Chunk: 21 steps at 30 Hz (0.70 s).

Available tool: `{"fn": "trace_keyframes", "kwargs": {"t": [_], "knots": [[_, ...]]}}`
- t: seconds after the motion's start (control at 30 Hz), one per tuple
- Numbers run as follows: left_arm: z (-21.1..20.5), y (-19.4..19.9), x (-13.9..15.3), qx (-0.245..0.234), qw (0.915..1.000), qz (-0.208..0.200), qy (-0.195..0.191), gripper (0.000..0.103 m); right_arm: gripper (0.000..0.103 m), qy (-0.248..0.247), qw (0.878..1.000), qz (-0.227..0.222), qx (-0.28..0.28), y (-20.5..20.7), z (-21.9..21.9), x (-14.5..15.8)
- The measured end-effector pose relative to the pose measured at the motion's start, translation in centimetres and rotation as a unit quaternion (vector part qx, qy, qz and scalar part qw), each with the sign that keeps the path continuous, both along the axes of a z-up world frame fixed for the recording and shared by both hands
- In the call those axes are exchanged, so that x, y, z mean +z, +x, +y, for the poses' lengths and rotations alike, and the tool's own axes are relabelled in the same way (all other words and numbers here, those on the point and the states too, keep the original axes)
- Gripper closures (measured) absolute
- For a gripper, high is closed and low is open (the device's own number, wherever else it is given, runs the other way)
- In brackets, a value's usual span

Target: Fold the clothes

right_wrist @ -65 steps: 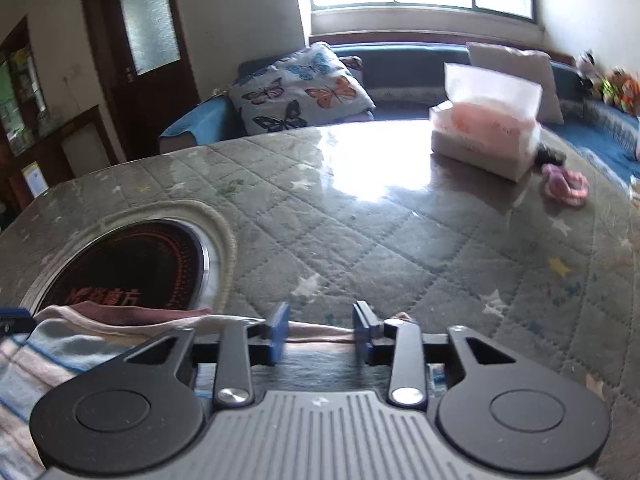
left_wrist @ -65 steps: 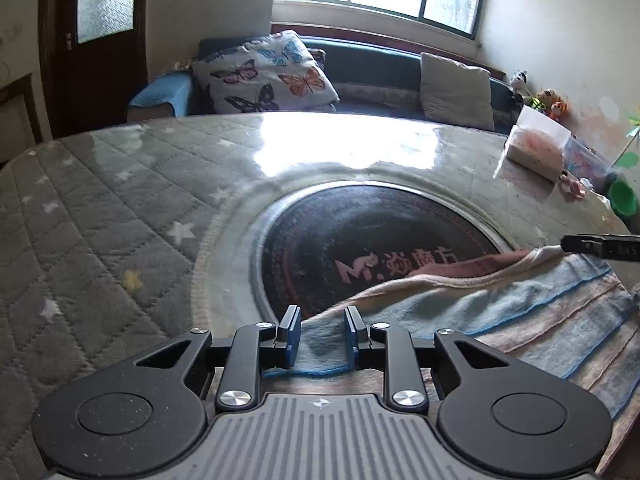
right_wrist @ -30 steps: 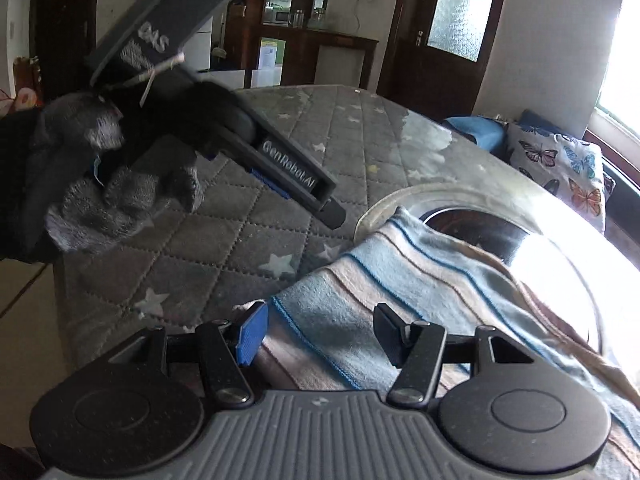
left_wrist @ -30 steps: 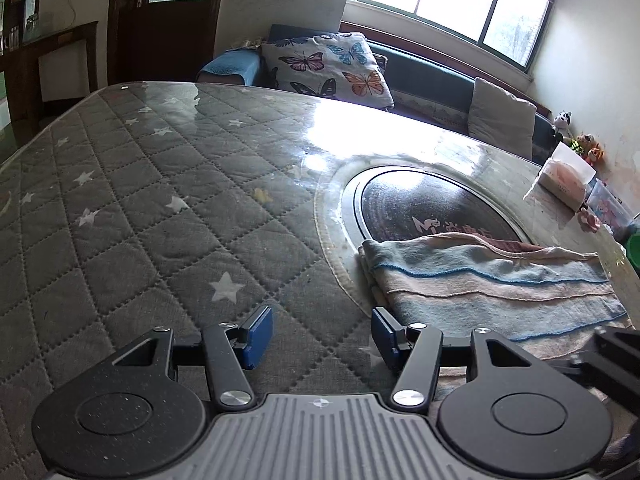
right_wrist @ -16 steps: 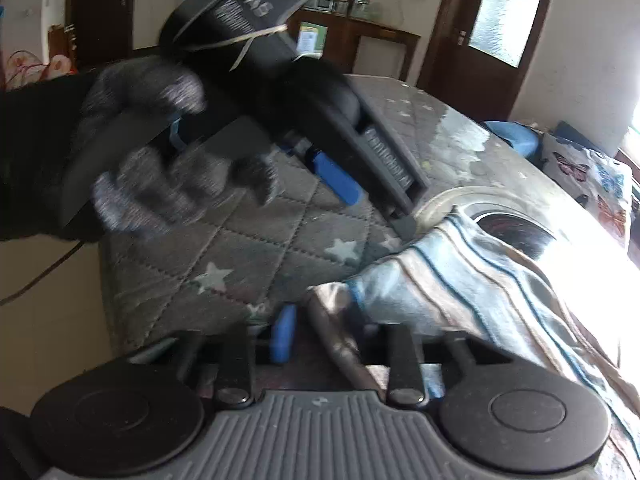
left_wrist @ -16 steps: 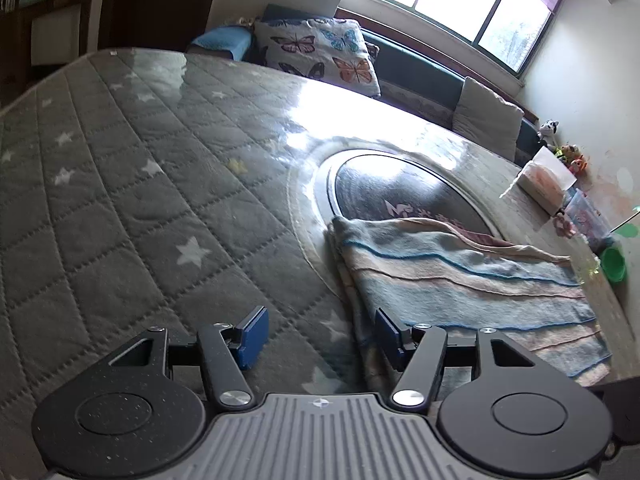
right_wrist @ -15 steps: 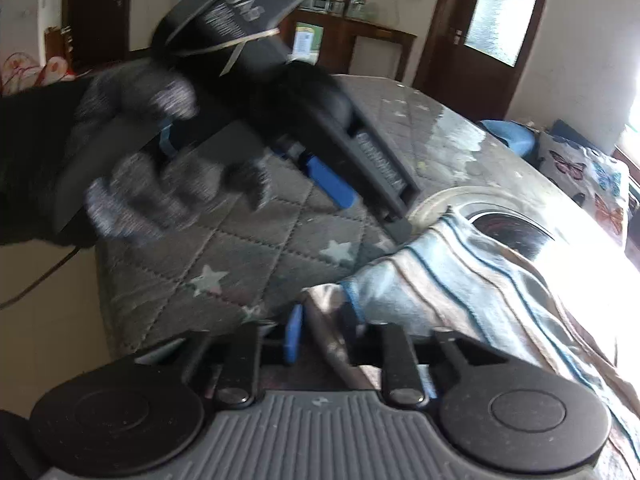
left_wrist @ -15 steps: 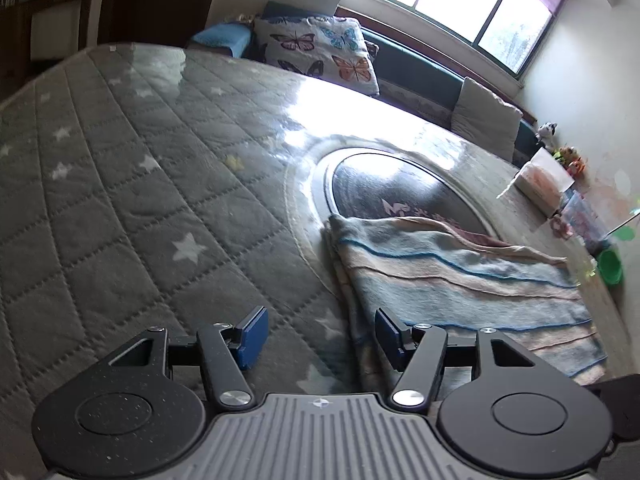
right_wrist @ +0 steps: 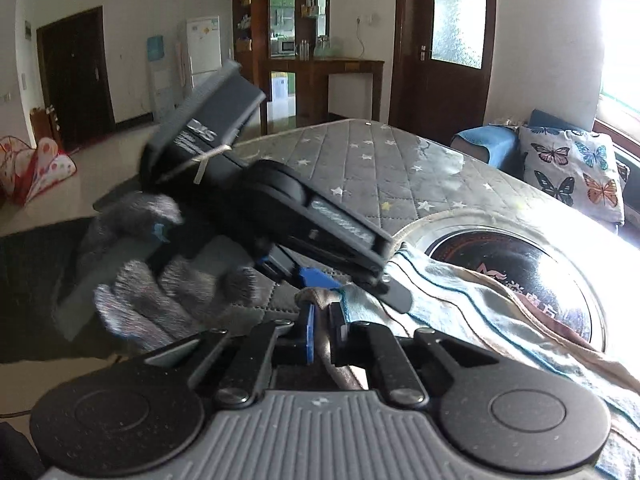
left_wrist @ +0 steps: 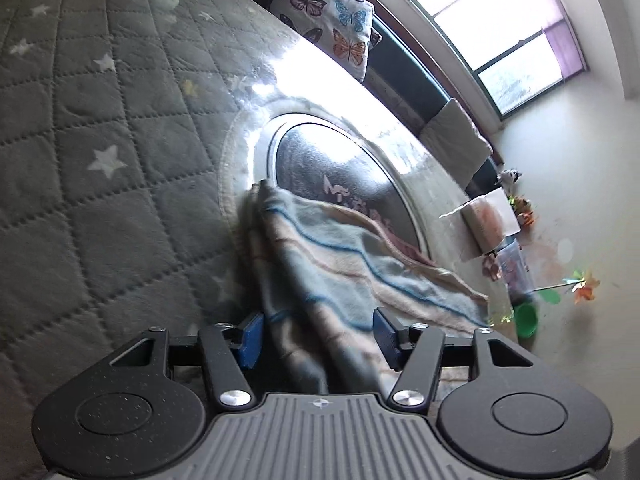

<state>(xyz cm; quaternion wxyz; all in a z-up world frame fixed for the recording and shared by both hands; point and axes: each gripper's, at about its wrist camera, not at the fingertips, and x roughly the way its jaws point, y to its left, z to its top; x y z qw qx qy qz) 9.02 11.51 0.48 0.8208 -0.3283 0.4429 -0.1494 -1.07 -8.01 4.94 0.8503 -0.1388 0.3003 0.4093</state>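
Left wrist view. Striped blue-and-tan knit garment point(left_wrist: 340, 264) lies flattened on the grey quilted star-print table cover point(left_wrist: 80, 160), its far part overlapping the dark round glass inset point(left_wrist: 332, 168) in the table. Long axis runs from the inset's near rim off to the right, toward the tissue box point(left_wrist: 488, 220) and green cup point(left_wrist: 526, 320). Left gripper point(left_wrist: 316, 338) stands wide open, straddling the garment's near end: a raised ridge of cloth runs up between the blue pads point(left_wrist: 252, 338), touching neither as far as I can tell. Left of the inset, open quilted surface; right of it, clutter near the table edge.

Right wrist view. Right gripper point(right_wrist: 323, 330) is pinched nearly closed on a corner of the same garment; the tan hem pokes up just between the fingers. From this corner the cloth spreads away to the right across the inset point(right_wrist: 512, 276). The gloved left hand point(right_wrist: 160, 264) and its gripper body sit just beyond and left of the corner, tips over the cloth edge. Both grippers are therefore at the same short end, on the side away from the inset's window side.

Judgement: the held end looks set to be carried along the long axis, over the inset toward the far end. Room above is open; clutter beyond the far end is the limit. The left gripper would need to close on its ridge to share the lift.
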Motion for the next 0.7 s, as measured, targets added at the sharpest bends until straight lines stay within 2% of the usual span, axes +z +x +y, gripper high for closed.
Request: {"fn": "trace_keyframes", "kwargs": {"t": [0.03, 0.13, 0.23, 0.37, 0.7], "knots": [[-0.1, 0.1, -0.1, -0.001, 1.0, 0.001, 0.0, 0.078, 0.097, 0.002, 1.0, 0.001, 0.002, -0.1, -0.1, 0.0], [-0.5, 0.6, -0.3, -0.006, 1.0, 0.003, 0.002, 0.089, 0.095, 0.008, 1.0, 0.01, 0.004, -0.1, -0.5, -0.2], [-0.5, 0.5, -0.2, -0.006, 1.0, 0.0, 0.006, 0.09, 0.086, 0.019, 1.0, 0.016, -0.004, 0.2, -1.6, -0.1], [-0.4, 0.4, 0.0, -0.009, 0.9999, -0.009, 0.008, 0.091, 0.086, 0.024, 0.998, 0.029, -0.052, 2.2, -4.5, -0.3], [-0.9, 0.2, 1.0, -0.014, 0.9994, -0.03, 0.008, 0.091, 0.086, -0.02, 0.981, 0.026, -0.192, 9.7, -7.7, -3.9]]}}
